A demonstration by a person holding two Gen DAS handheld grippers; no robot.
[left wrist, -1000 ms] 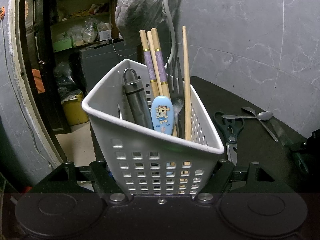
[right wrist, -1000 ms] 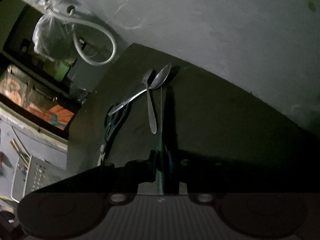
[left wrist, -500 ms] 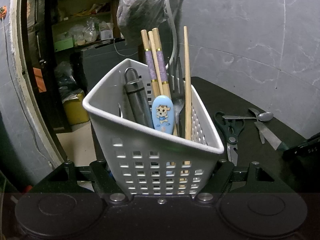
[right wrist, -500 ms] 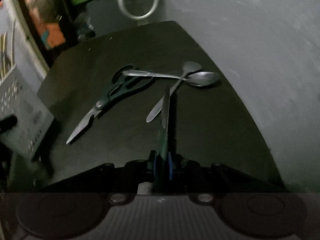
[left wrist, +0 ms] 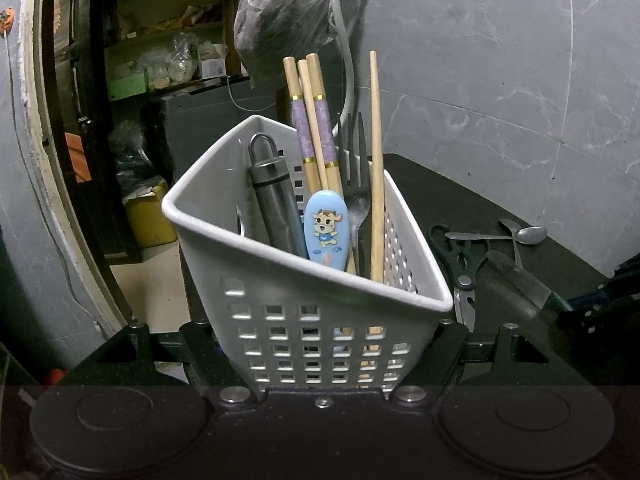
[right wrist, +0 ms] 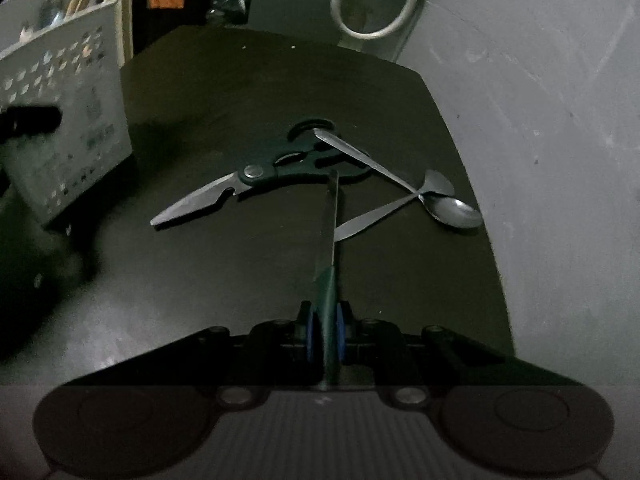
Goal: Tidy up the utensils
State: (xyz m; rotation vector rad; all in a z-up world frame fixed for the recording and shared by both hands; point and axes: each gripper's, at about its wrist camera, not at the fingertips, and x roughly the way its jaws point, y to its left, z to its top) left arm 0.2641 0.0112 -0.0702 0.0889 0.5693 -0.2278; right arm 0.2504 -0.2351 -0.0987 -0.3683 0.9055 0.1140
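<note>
My left gripper point(left wrist: 324, 332) is shut on a white perforated basket point(left wrist: 320, 320), which it holds tilted over the table's left end. In the basket stand wooden chopsticks point(left wrist: 316, 120), a black fork point(left wrist: 354, 168), a blue cartoon-handled utensil point(left wrist: 325, 228) and a grey handle point(left wrist: 274, 196). My right gripper point(right wrist: 325, 328) is shut on a green-handled knife point(right wrist: 332, 216), its blade pointing forward above the table. The knife point(left wrist: 516, 276) also shows just right of the basket point(right wrist: 68, 92). Black scissors point(right wrist: 248, 178) and two crossed steel spoons point(right wrist: 456, 212) lie on the dark table point(right wrist: 240, 92).
A grey marbled wall point(left wrist: 500, 80) backs the table. A hose point(right wrist: 376, 8) and a dark plastic bag point(left wrist: 280, 28) hang behind it. Left of the table a doorway opens onto cluttered shelves point(left wrist: 160, 60) and a yellow bin point(left wrist: 148, 220).
My right gripper has rolled and carried the knife leftward, closer to the basket; the scissors and spoons now lie ahead of it. The left gripper and the basket have stayed put.
</note>
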